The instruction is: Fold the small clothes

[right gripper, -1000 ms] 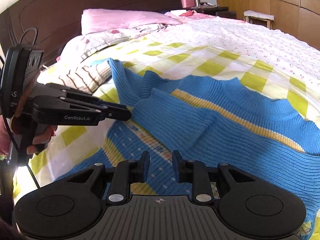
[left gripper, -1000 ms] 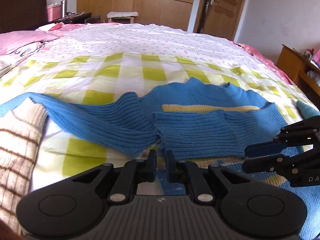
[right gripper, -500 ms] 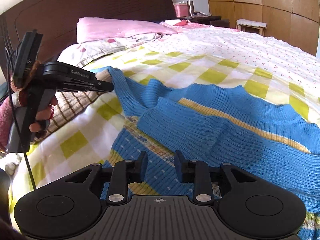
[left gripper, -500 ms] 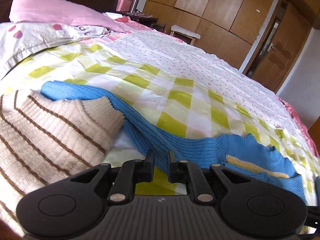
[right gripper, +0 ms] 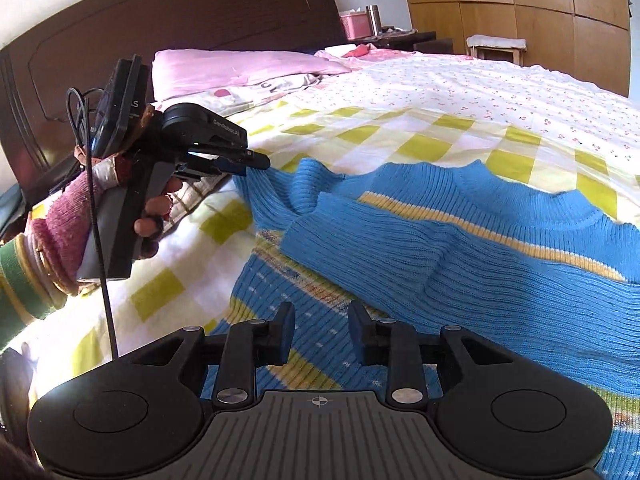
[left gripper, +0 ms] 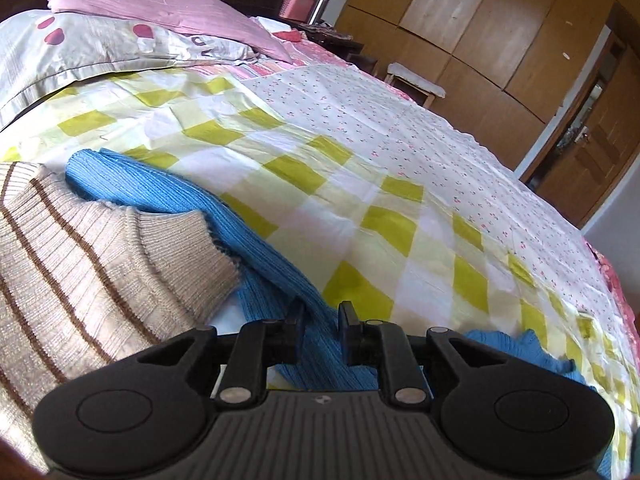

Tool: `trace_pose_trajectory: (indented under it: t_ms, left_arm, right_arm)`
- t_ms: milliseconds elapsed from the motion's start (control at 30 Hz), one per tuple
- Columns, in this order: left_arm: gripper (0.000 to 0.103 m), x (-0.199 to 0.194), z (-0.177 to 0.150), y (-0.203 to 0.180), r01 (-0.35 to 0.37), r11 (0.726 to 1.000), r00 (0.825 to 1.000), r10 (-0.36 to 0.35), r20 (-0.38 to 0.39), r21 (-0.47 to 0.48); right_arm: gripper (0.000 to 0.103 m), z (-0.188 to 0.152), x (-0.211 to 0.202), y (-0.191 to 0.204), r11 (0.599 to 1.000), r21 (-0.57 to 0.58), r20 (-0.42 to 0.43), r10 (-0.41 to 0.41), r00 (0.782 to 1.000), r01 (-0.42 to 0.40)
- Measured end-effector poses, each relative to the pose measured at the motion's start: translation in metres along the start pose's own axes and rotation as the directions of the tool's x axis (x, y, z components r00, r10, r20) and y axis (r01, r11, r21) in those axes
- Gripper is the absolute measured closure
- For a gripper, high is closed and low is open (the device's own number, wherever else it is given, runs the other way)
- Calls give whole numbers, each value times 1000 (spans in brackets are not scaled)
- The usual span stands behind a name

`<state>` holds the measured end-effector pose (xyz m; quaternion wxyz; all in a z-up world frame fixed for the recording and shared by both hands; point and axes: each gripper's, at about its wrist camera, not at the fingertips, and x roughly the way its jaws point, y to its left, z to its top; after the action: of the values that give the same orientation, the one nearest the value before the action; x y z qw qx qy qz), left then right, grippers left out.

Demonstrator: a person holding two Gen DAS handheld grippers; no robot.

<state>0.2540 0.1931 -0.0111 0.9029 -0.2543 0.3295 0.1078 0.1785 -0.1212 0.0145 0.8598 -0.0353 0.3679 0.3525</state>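
Left tongs [left gripper: 321, 330]: a narrow gap is seen between the pads, which have just been opening; the blue sleeve [left gripper: 168, 200] runs between them, and whether it is still pinched cannot be told. In the right wrist view the tips [right gripper: 256, 161] are seen at the sleeve's far left end.
Right tongs [right gripper: 321, 334]: the jaws are held apart over the sweater's patterned hem [right gripper: 280, 300]; nothing is clamped between them.
Blue sweater [right gripper: 500, 248]: it is laid on the bed, its body to the right, with one sleeve folded across the chest below the yellow stripe [right gripper: 480, 232] and the other stretched out to the left.
Striped beige garment [left gripper: 80, 280]: it is piled at near left, overlapping the stretched sleeve.
Bedspread [left gripper: 380, 200]: yellow-green checks are seen nearer, small flowers farther off.
Pillows [left gripper: 152, 4]: a pink one is stacked on a grey one at far left, by the dark headboard [right gripper: 180, 20].
Left hand [right gripper: 154, 216]: the handle is gripped; a dark red cuff is worn.
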Motion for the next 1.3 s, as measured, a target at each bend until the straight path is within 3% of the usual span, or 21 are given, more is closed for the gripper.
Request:
trace_pose_trajectory:
  t_ms: [133, 200, 300, 400, 500, 567, 633, 733, 800, 833, 900, 967, 1067, 1300]
  left_arm:
    - [80, 6, 3, 5, -23, 998, 999, 24, 21, -65]
    - [89, 5, 3, 1, -26, 998, 999, 28, 34, -54]
    - [92, -1, 4, -11, 3, 1000, 999, -3, 48, -4]
    - [93, -20, 6, -33, 81, 994, 993, -87, 85, 73]
    - [93, -48, -1, -63, 221, 961, 965, -240, 105, 167]
    - [93, -74, -18, -91, 320, 902, 929, -359, 92, 292]
    - [92, -96, -45, -119, 380, 810, 896, -442, 39, 447]
    - [91, -111, -94, -144, 392, 671, 887, -457, -65, 629]
    - [91, -108, -121, -147, 388, 621, 898, -421, -128, 681]
    - [91, -104, -131, -146, 376, 617, 910, -387, -149, 692]
    - [91, -98, -143, -137, 364, 642, 925, -337, -177, 675]
    - [91, -99, -147, -125, 355, 678, 931, -317, -180, 643]
    - [90, -105, -149, -110, 334, 697, 939, -304, -161, 635]
    - [90, -103, -148, -84, 343, 750, 937, -316, -149, 566]
  right_arm:
    - [73, 0, -5, -3, 1000, 20, 18, 1, 1000, -1]
    - [73, 1, -7, -4, 1000, 26, 27, -4, 1000, 4]
    - [73, 2, -13, -9, 999, 46, 49, -16, 999, 14]
    - [73, 2, -21, -15, 996, 80, 76, -31, 997, 25]
    - [73, -1, -31, -23, 992, 117, 102, -54, 993, 42]
    - [73, -3, -37, -29, 987, 145, 114, -80, 990, 63]
    - [73, -8, -44, -37, 978, 189, 123, -117, 986, 93]
    - [73, -20, -54, -55, 954, 268, 110, -166, 980, 131]
    - [73, -29, -61, -68, 935, 325, 90, -182, 979, 143]
    - [73, -33, -64, -74, 925, 348, 83, -191, 978, 152]
    - [73, -35, -70, -80, 914, 366, 77, -215, 974, 173]
    - [73, -32, -73, -80, 918, 350, 88, -231, 969, 187]
    - [69, -16, -68, -73, 935, 302, 98, -224, 970, 185]
    - [66, 41, -21, -39, 962, 182, 65, -216, 974, 201]
